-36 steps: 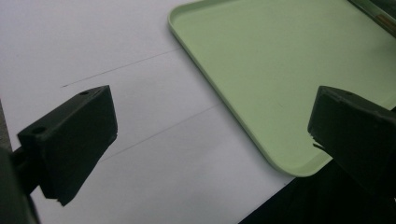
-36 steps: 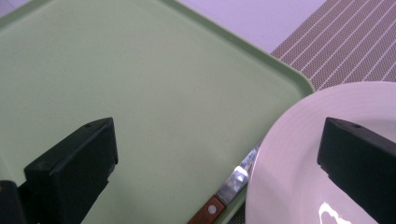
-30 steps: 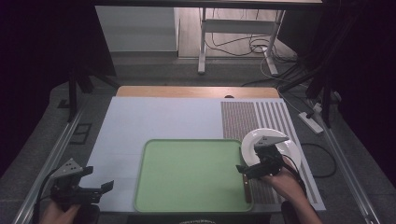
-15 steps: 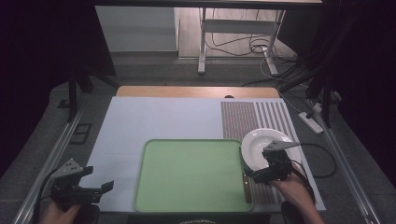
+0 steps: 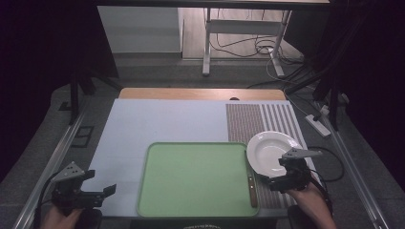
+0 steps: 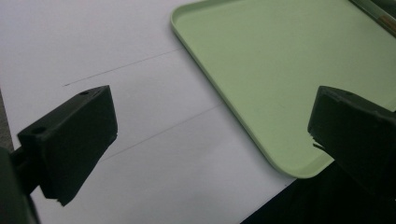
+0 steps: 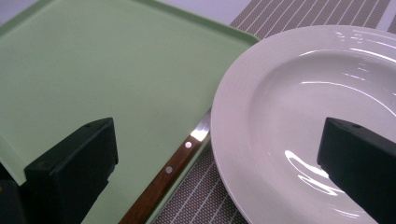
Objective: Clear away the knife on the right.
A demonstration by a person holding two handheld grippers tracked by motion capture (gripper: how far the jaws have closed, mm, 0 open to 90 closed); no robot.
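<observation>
A white plate (image 5: 271, 151) (image 7: 299, 121) lies flat on the striped placemat (image 5: 258, 119), right of the empty green tray (image 5: 191, 179) (image 6: 289, 70) (image 7: 93, 70). A wooden-handled knife (image 5: 251, 188) (image 7: 163, 179) lies along the tray's right edge, and its blade runs under the plate's rim. My right gripper (image 5: 279, 175) (image 7: 219, 144) is open just in front of the plate, one jaw over the tray and the other over the plate, holding nothing. My left gripper (image 5: 98, 185) (image 6: 210, 135) hovers open over the white mat at the tray's near left corner.
A pale mat (image 5: 167, 121) covers the tabletop, with a wooden strip (image 5: 191, 93) at the far edge. A power strip (image 5: 317, 125) and cables lie on the floor to the right. Metal rails run along both sides of the table.
The plate, tilted up in my right gripper a second ago, now rests flat on the placemat. The right gripper has let go and drawn back. The left gripper has stayed put.
</observation>
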